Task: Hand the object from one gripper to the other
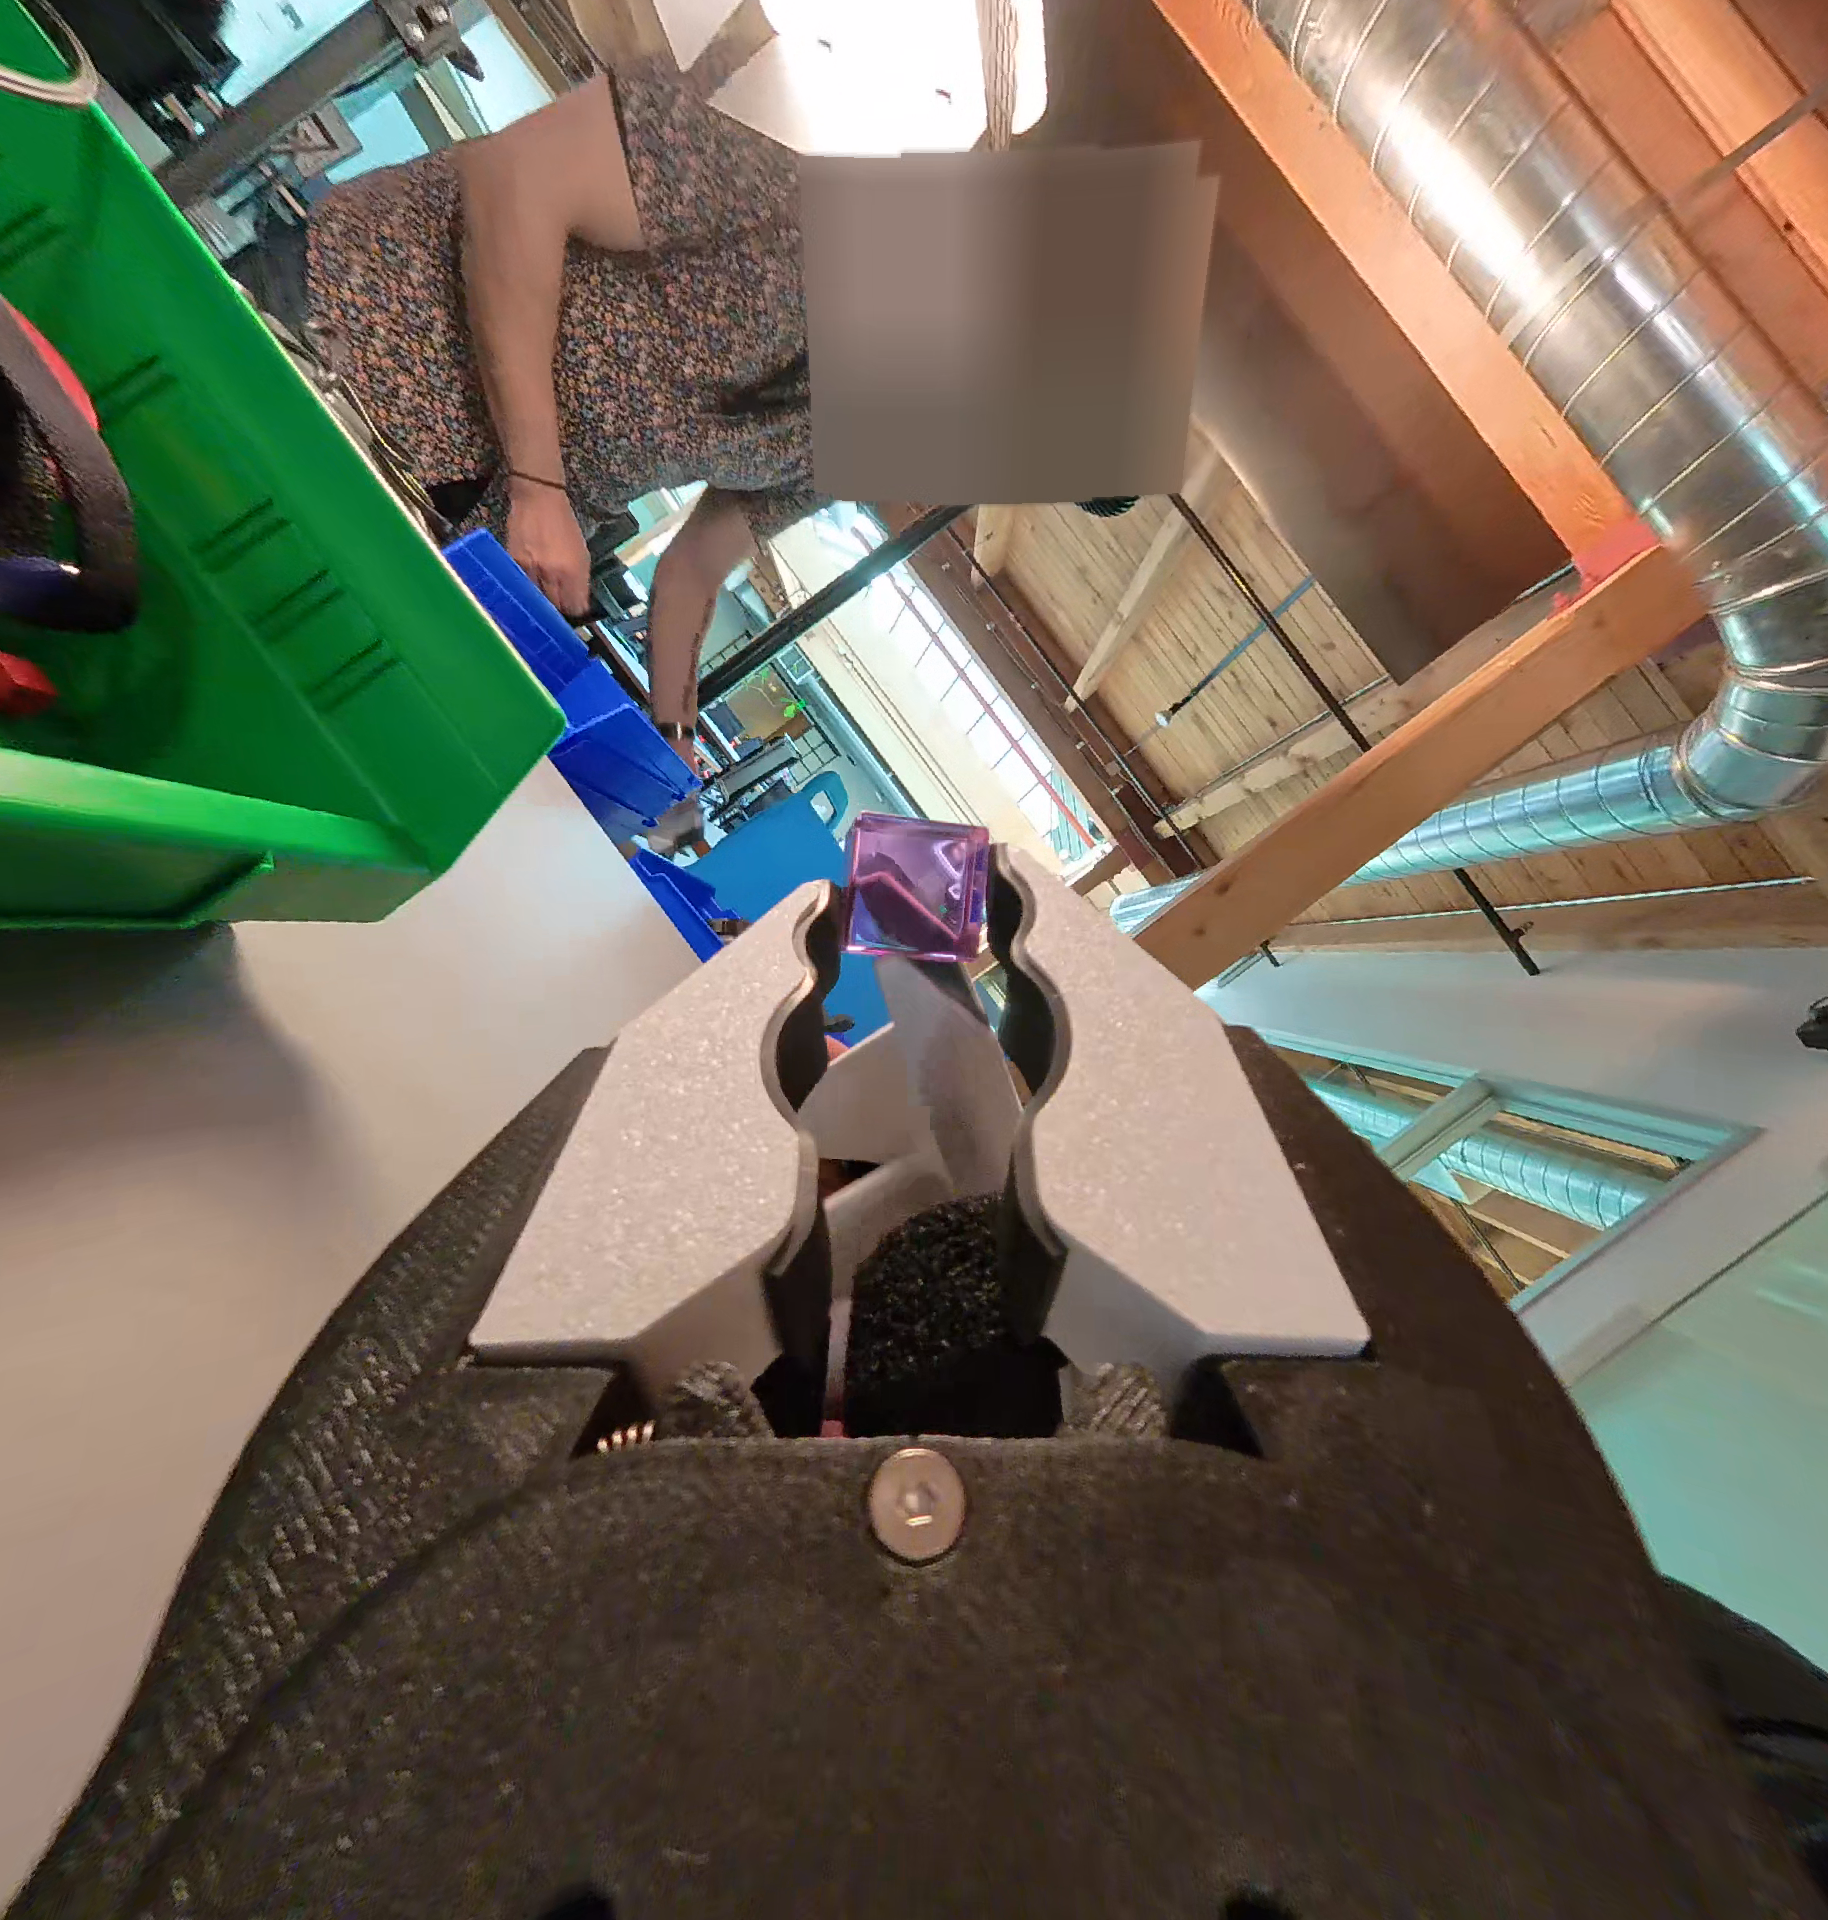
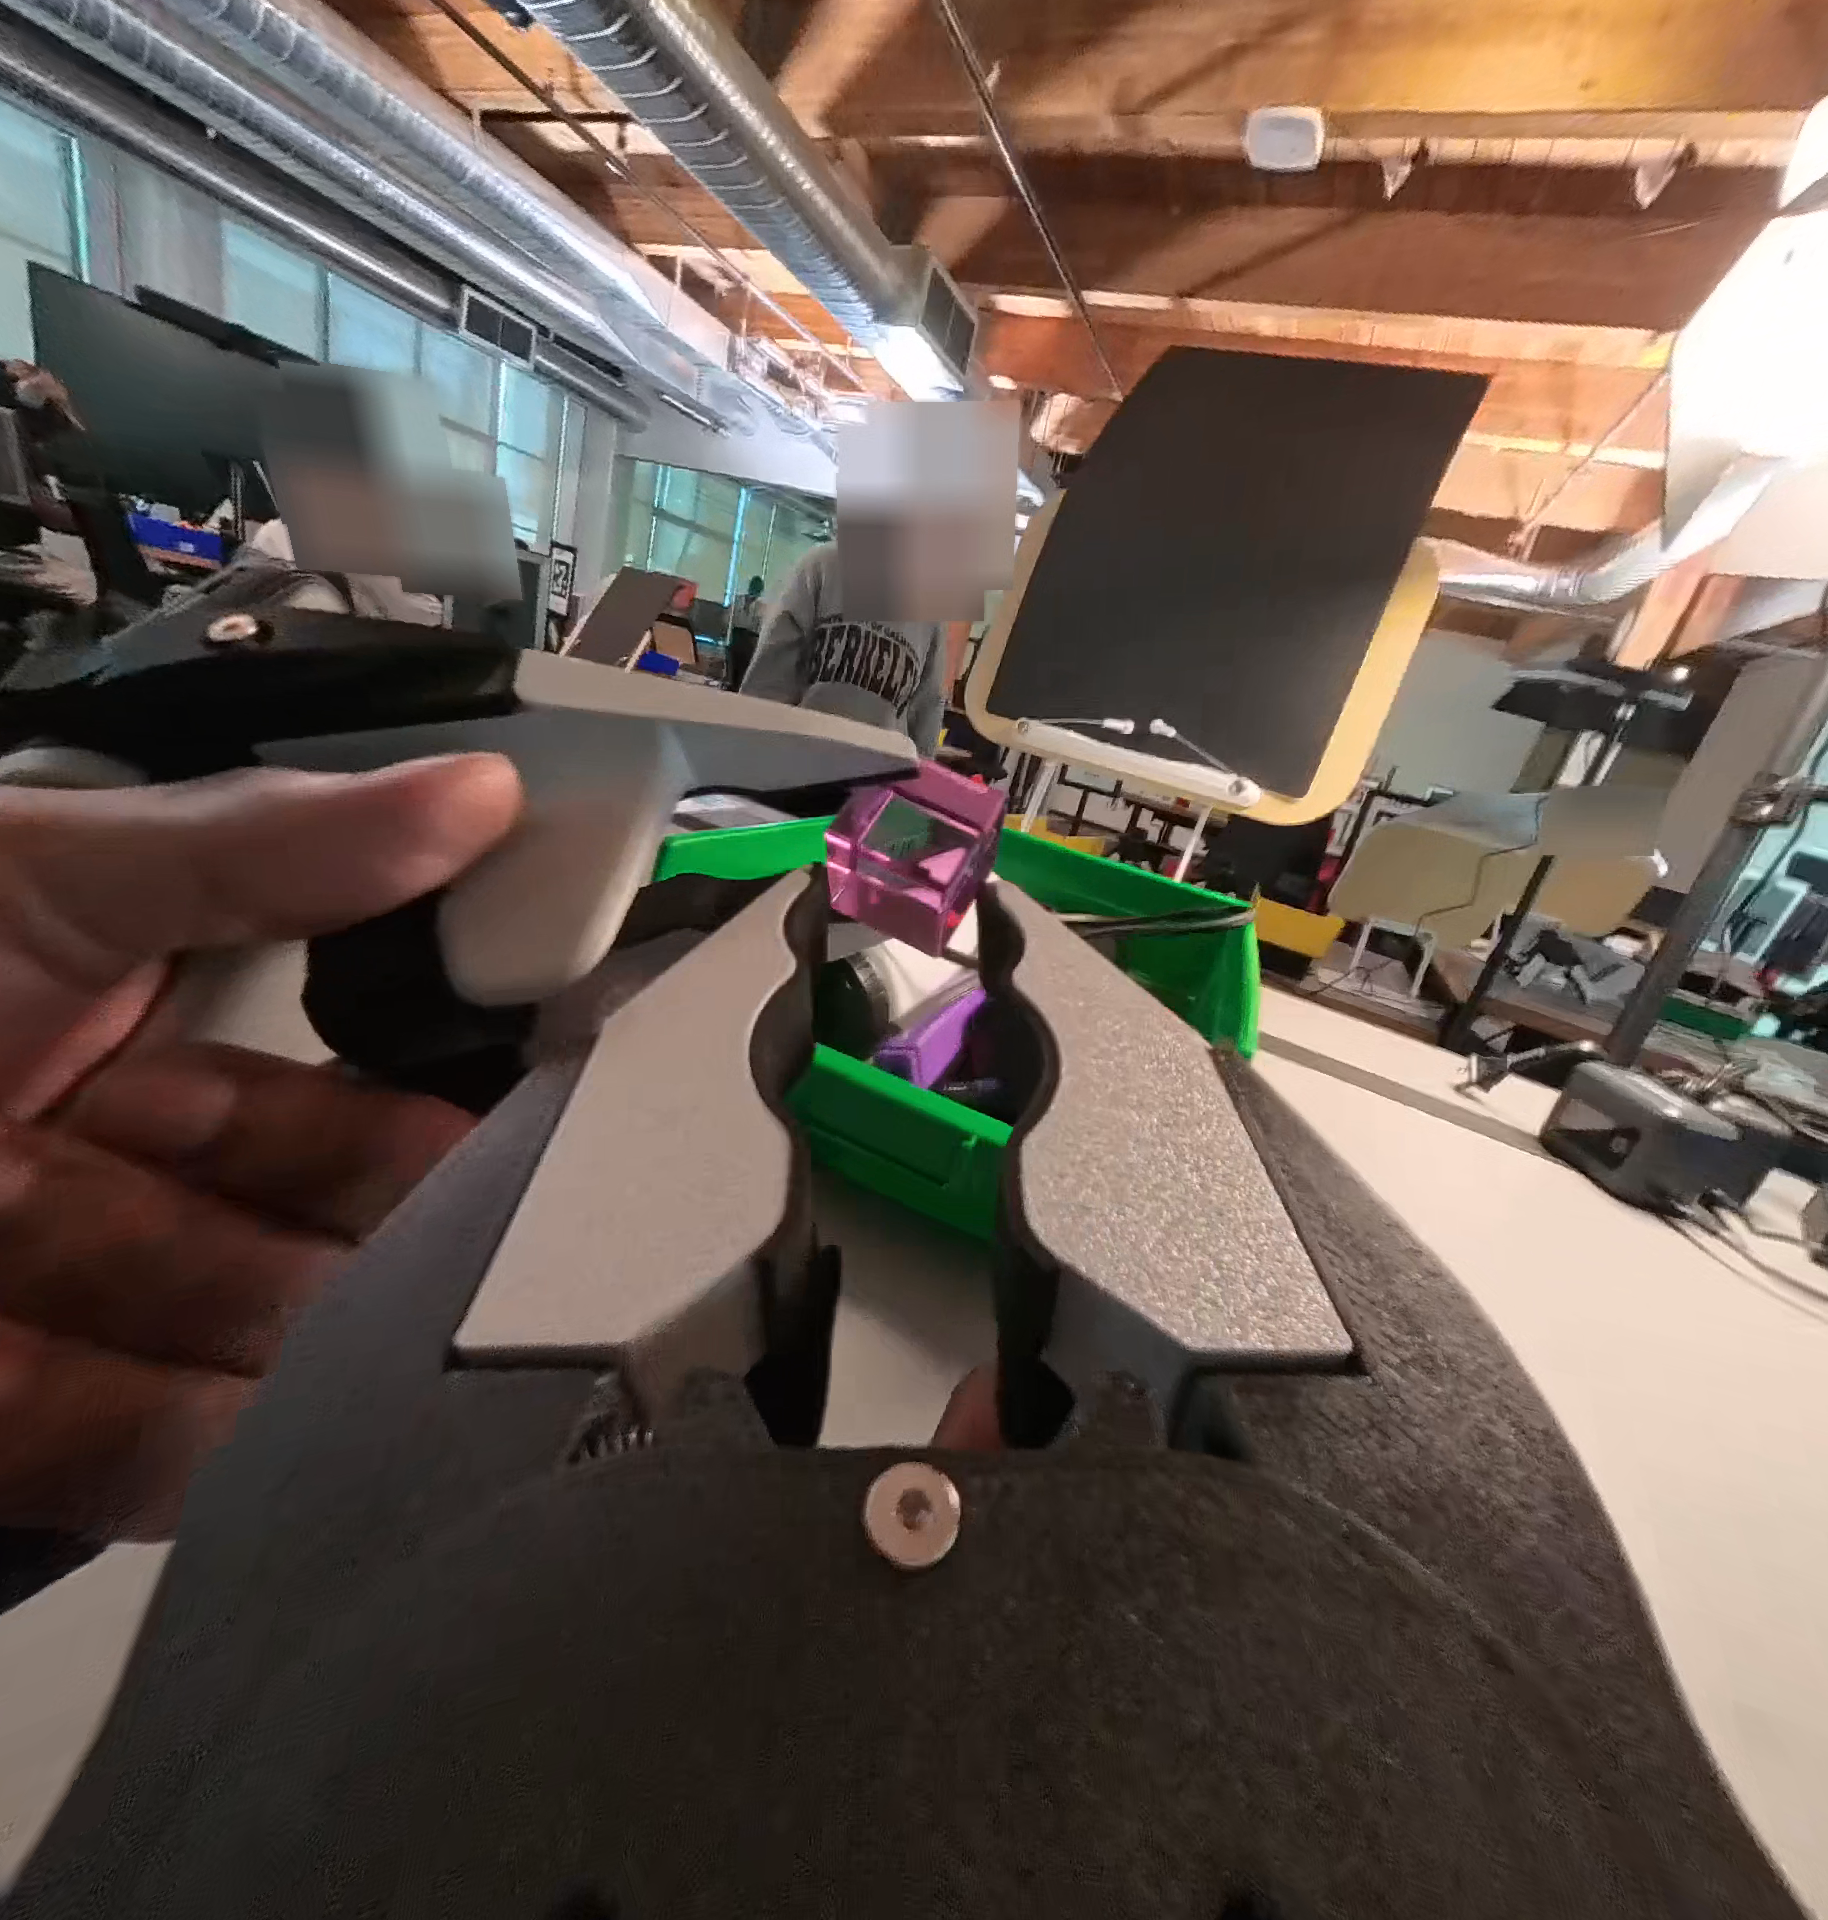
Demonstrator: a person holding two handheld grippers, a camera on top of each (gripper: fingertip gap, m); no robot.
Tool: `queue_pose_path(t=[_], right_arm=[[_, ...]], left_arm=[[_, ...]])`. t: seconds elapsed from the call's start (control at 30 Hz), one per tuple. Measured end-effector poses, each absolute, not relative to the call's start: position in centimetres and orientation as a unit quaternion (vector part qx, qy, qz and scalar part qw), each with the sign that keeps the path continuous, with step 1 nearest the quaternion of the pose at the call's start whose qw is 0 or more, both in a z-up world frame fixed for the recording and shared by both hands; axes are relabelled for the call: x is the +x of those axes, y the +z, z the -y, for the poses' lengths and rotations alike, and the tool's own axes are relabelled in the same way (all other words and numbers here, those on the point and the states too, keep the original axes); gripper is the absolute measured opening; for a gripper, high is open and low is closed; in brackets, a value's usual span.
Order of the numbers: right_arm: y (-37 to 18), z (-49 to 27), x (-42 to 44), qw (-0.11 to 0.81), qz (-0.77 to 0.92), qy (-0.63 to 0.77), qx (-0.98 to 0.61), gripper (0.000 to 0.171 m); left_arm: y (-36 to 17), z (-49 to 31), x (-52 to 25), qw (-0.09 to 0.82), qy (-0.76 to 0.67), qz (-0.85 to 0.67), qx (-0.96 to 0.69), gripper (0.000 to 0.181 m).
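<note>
Left claw (image 1: pixel 915 883) is clamped on the cube (image 1: pixel 915 883): one purple see-through cube, pinched at the very fingertips, both pads on its sides, jaws only a cube-width apart.

From the right wrist view I see the same cube (image 2: pixel 912 868) sitting right at the tips of my right claw (image 2: pixel 905 909). Right jaws are narrowly parted; left tip looks to touch the cube's lower edge, right tip sits just beside it. Can't tell if it's actually gripping. The left claw comes in sideways from the left, its flat grey finger (image 2: pixel 619 727) over the cube's top, a hand (image 2: pixel 162 987) wrapped round its grip.

Count: one cube, two claws, one green bin (image 2: pixel 1128 914) on the white tabletop (image 2: pixel 1512 1403) behind the cube, with clutter inside, including something purple (image 2: pixel 936 1034). Blue bins (image 1: pixel 598 717) show in the left view; number unclear.

Writing: a grey sweatshirt (image 2: pixel 848 665) in the background has lettering, otherwise no labels on cube or claws.
</note>
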State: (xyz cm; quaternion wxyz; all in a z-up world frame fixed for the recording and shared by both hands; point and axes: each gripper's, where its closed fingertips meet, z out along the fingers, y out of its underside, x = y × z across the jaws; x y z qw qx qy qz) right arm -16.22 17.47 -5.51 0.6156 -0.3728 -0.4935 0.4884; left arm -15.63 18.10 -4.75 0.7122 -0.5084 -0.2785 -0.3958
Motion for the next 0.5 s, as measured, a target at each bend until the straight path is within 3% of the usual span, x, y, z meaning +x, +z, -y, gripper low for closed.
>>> queue_pose_path(t=[0.27,0.4,0.5], right_arm=[[-5.2,-18.4,-16.2,0.708,0.543,0.354,-0.281,0.029],[-6.1,-18.6,-16.7,0.727,0.586,0.269,-0.237,0.029],[-6.7,-18.3,-16.9,0.741,0.608,0.215,-0.186,0.029]], left_arm=[[-4.8,-18.2,-15.5,0.712,-0.303,0.218,-0.595,0.034],[-4.0,-17.3,-16.1,0.735,-0.097,0.133,-0.658,0.041],[-4.3,-16.9,-16.0,0.703,0.054,0.043,-0.708,0.044]])
